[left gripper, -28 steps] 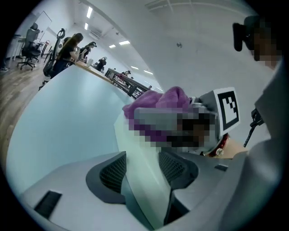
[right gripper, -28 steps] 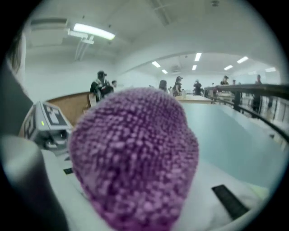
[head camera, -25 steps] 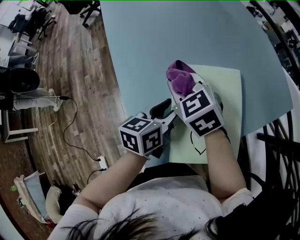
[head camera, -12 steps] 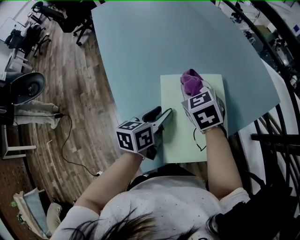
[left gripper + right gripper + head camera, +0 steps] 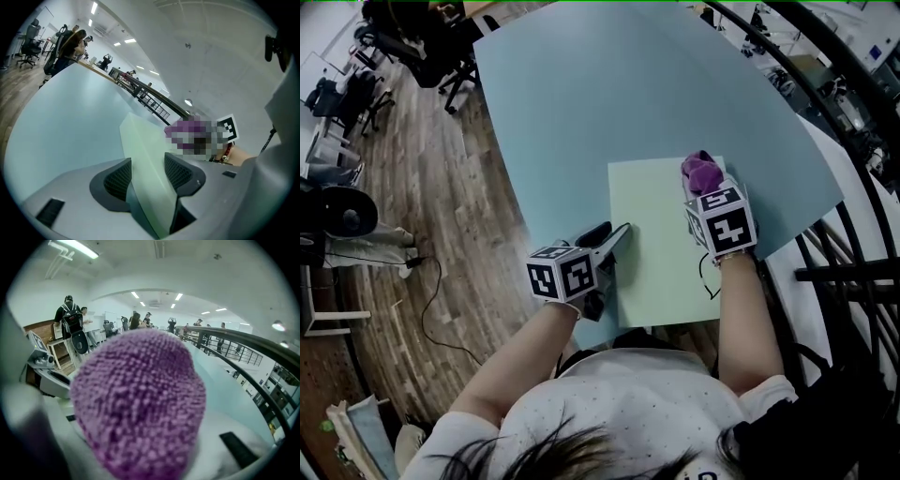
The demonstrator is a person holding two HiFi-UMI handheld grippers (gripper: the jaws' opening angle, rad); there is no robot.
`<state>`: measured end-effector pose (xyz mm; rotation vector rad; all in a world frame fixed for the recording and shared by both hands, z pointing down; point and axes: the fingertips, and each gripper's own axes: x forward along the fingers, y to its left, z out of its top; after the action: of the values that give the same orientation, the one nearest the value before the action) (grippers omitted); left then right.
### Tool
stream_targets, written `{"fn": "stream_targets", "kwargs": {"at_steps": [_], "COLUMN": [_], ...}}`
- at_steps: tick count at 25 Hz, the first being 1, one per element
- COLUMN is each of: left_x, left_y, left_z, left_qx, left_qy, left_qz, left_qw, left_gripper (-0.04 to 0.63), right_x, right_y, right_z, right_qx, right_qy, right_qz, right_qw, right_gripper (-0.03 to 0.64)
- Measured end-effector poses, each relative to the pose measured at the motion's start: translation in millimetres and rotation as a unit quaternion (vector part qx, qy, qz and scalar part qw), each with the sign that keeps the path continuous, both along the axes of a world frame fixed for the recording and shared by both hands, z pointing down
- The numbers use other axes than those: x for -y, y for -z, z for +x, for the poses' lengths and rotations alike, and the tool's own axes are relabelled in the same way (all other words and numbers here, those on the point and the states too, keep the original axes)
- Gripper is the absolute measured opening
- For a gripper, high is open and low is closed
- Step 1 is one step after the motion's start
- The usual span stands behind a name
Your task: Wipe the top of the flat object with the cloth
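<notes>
A pale green flat board (image 5: 656,248) lies on the light blue table (image 5: 572,112), near its front edge. My left gripper (image 5: 617,234) is shut on the board's left edge; in the left gripper view the board (image 5: 140,140) runs edge-on between the two ribbed pads (image 5: 180,171). My right gripper (image 5: 705,192) is shut on a purple knitted cloth (image 5: 701,172), which rests on the board's far right corner. The cloth (image 5: 140,399) fills the right gripper view and hides the jaws. A thin black curved line (image 5: 706,281) shows on the board beside the right wrist.
The table's curved edge drops to a wooden floor (image 5: 412,244) on the left, with office chairs (image 5: 422,42) and a floor cable (image 5: 441,309). A dark metal railing (image 5: 834,187) runs close along the right. People stand far off (image 5: 72,322).
The right gripper has carried the cloth rightward along the board's far edge, from the left part to the right corner. The left gripper stays clamped on the left edge.
</notes>
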<state>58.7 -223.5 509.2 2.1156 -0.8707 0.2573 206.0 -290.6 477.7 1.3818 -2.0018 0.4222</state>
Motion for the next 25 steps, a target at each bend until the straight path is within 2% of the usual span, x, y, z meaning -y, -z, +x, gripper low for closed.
{"fn": "stream_targets", "kwargs": {"at_steps": [3,8,12,14,18,22,25], "left_x": [-2,0,1,0,-2,-5,-4], "left_y": [2,2,1,2,3,1,1], "left_z": [-1,-1,0,-1,-1,5,4], "left_qx": [-0.003,-0.001,-0.005,-0.01,-0.012,-0.018,-0.022], "left_qy": [0.0,0.003,-0.002,-0.006,-0.007,-0.016,-0.022], "left_qz": [-0.001,0.006,0.0,-0.008,-0.009,-0.014,-0.022], "left_qw": [1.0,1.0,1.0,0.9999,0.9999,0.9996,0.9993], "left_gripper": [0.218,0.218,0.218,0.218,0.218,0.213,0.209], "right_x": [-4,-2,0,-1,-13,-39,-50], "right_y": [1,0,5,13,20,7,7], "right_z": [17,44,46,32,-51,-127,-169], "right_qx": [-0.016,0.008,-0.006,-0.005,0.082,0.09,0.104], "right_qy": [-0.018,-0.052,-0.05,-0.039,0.055,0.155,0.221], "right_qz": [-0.002,-0.005,-0.013,-0.003,-0.001,-0.033,-0.048], "right_qw": [1.0,0.999,0.999,0.999,0.995,0.983,0.969], "right_gripper": [0.037,0.037,0.035,0.037,0.037,0.035,0.037]}}
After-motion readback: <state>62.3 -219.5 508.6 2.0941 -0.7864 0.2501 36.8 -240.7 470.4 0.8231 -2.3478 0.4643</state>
